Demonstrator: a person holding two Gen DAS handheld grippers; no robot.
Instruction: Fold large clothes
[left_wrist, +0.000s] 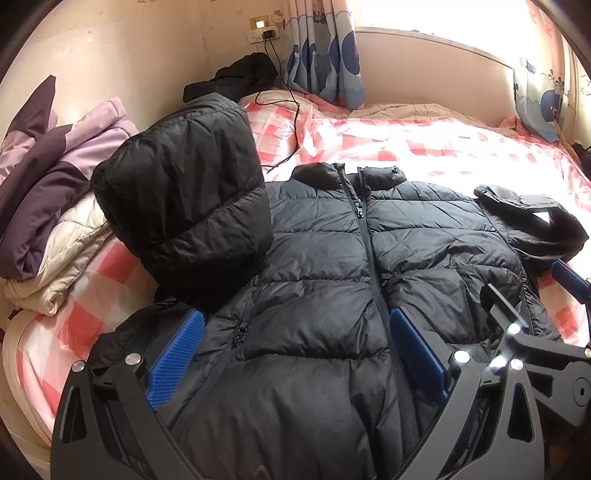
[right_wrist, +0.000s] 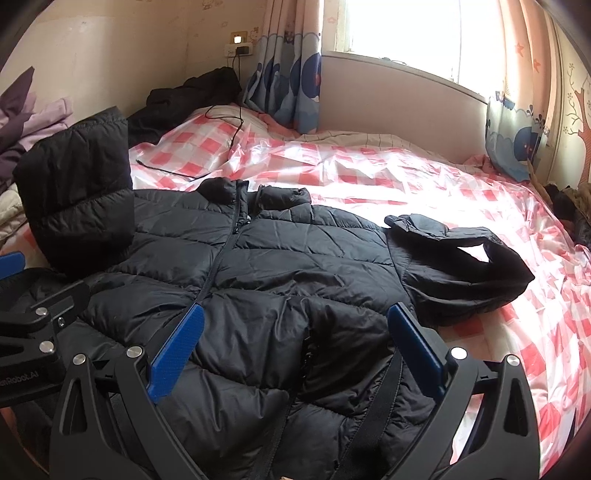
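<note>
A black puffer jacket (left_wrist: 317, 266) (right_wrist: 266, 266) lies front up on the bed, zipped, collar toward the window. One sleeve (left_wrist: 532, 221) (right_wrist: 461, 266) is bent across at its right side. A folded black padded garment (left_wrist: 184, 192) (right_wrist: 77, 192) stands on the jacket's left shoulder area. My left gripper (left_wrist: 295, 354) hovers open over the jacket's lower left part, its blue pads wide apart. My right gripper (right_wrist: 295, 350) is open over the lower right part, nothing between its fingers. Each gripper shows at the edge of the other's view.
The bed has a pink checked cover (left_wrist: 443, 147) (right_wrist: 406, 177). Folded purple and cream bedding (left_wrist: 55, 184) is stacked at the left. A dark garment (left_wrist: 240, 77) and a charger cable (left_wrist: 291, 110) lie by the wall. Curtains (right_wrist: 288, 74) hang beside the window.
</note>
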